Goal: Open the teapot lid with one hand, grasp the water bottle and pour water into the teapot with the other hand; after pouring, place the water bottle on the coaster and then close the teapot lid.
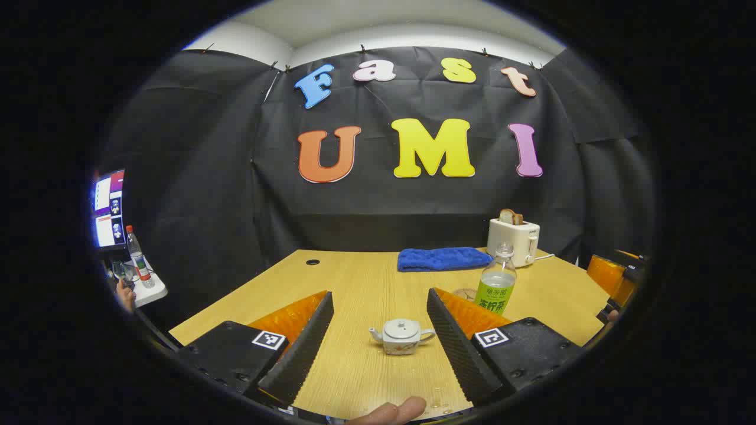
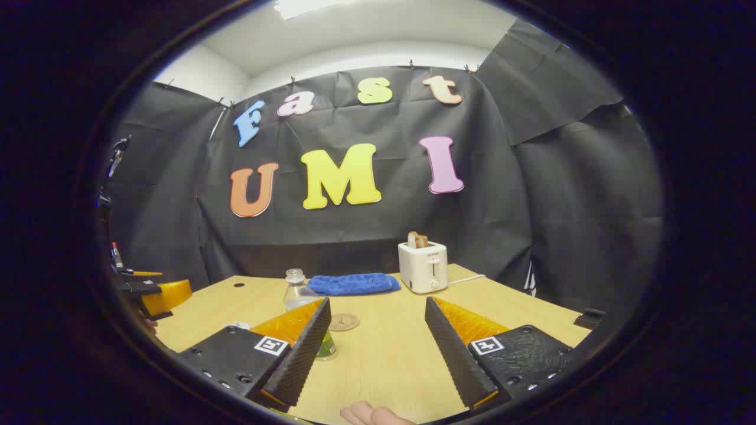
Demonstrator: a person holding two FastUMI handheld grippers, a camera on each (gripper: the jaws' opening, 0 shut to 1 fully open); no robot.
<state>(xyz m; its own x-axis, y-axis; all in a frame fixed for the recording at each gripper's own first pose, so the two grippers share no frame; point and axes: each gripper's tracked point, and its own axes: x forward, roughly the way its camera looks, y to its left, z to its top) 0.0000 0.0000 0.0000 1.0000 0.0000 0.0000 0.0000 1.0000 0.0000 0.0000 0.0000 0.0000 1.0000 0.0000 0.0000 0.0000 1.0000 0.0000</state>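
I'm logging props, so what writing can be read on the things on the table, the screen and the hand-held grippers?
Nothing reads clearly.
water bottle: printed label, too blurred to read.
toaster: small mark on its front, too small to read.
screen: too small to read.
left hand-held gripper: square coded tags, no words.
right hand-held gripper: square coded tags, no words.

Bare table [image 1: 366, 283] lies between my open left fingers up to the teapot [image 1: 401, 336]. The bottle [image 1: 496, 286] stands near its right. A towel [image 1: 443, 258] and toaster [image 1: 514, 236] block the far edge. My right gripper [image 2: 375, 348] has open tabletop ahead.
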